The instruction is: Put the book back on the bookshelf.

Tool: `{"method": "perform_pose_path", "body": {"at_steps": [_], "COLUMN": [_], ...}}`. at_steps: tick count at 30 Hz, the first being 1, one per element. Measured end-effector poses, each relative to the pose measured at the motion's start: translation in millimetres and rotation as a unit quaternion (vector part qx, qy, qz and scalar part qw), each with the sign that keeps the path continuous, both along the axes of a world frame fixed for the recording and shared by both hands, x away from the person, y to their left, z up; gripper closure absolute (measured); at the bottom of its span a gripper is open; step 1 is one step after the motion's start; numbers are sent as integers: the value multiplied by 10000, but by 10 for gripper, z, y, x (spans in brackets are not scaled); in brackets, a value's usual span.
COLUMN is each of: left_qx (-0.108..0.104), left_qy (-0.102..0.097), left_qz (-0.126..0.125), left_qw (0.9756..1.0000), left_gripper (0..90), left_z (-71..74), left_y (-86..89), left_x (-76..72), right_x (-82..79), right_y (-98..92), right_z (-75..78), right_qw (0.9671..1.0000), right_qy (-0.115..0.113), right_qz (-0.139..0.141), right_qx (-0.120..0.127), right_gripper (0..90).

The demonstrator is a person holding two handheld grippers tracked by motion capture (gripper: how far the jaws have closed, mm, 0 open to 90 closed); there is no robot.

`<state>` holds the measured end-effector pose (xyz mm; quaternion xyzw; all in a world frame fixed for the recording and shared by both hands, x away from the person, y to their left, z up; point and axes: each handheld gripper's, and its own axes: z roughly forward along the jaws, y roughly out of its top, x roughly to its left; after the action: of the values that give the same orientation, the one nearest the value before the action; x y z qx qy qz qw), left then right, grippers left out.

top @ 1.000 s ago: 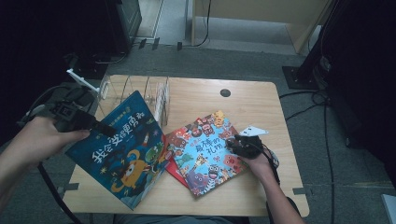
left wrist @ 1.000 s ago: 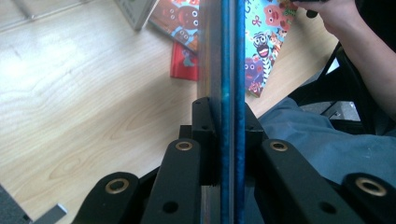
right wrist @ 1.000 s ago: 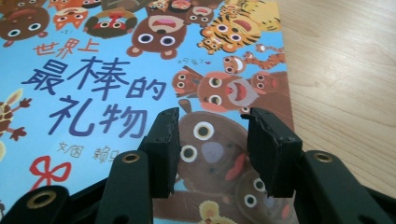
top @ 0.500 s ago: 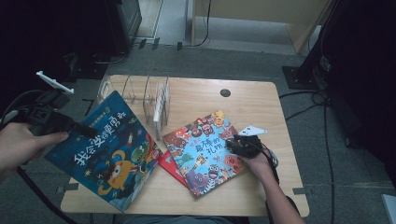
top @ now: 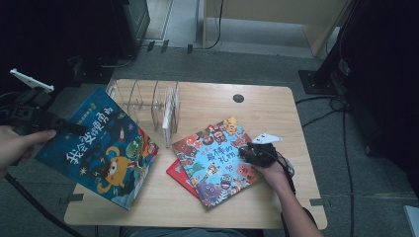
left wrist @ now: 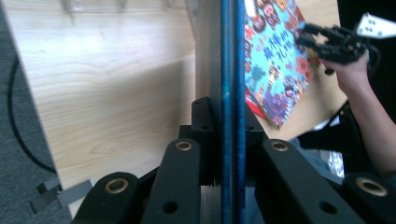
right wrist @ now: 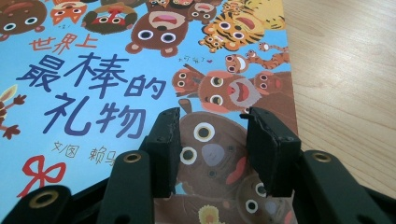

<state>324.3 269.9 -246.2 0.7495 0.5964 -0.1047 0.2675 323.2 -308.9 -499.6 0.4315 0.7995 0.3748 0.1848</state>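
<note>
Books are the work here. The left gripper [top: 74, 129] has its fingers pinching the blue book [top: 101, 150] at its top edge, and the book hangs tilted over the left edge of the counter [top: 276, 106], beside the wire rack [top: 148, 101]. I judge it thin, light and a little floppy, with a glossy cover, so a grip near the spine should hold best. The right gripper [right wrist: 212, 140] rests with fingers spread over the animal book [top: 212, 163], which lies flat at the counter's middle, on a red book [top: 175, 173].
</note>
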Motion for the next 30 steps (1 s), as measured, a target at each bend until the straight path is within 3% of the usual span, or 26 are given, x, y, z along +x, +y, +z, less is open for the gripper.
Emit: {"method": "perform_pose_path", "body": {"at_steps": [11,15,19,30], "left_qx": [97,254,275,448], "left_qy": [8,-12,-9,-37], "left_qz": [482,615,766,870], "left_qw": [9988,9978,9967,9952], "left_gripper": [835,834,834,835], "left_z": [66,108,129,190], "left_y": [245,281,300,320], "left_x": [129,196,302,430], "right_x": [20,23,25,25], "right_y": [18,22,23,23], "right_z": [1,1,1,0], "right_qw": [10000,10000,10000,10000], "right_qy": [8,11,8,8], "right_qz": [53,55,61,66], "right_qx": [-2,-7,-8,-3], "right_gripper": [550,551,550,551]}}
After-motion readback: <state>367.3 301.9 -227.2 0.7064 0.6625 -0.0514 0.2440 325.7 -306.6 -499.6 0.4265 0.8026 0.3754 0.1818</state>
